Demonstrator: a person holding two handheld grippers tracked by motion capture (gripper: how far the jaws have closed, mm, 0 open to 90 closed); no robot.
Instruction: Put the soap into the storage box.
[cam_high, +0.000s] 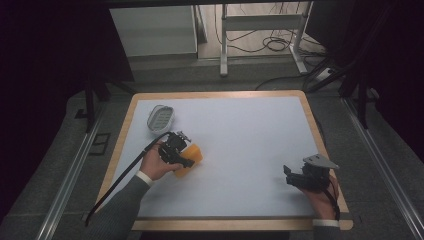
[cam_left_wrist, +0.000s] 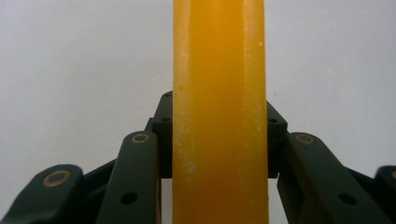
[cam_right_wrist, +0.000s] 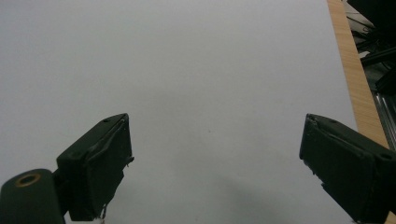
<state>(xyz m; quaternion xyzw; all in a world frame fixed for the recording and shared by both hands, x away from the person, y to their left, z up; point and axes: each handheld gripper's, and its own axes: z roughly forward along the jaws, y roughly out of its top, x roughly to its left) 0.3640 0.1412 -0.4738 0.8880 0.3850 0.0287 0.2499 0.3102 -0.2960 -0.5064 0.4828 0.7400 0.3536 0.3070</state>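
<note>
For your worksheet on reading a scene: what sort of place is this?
Probably a lab or workshop set up for recording: a white-topped, wood-edged table, loose black floor cables, and a grey metal desk frame behind.

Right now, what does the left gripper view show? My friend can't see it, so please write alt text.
A yellow-orange bar stands upright in the middle, clamped between the left gripper's two black jaws, which press on its sides. Behind it lies the plain white table.

A grey carpeted floor (cam_high: 65, 150) and a white desk frame (cam_high: 260, 30) lie beyond.
</note>
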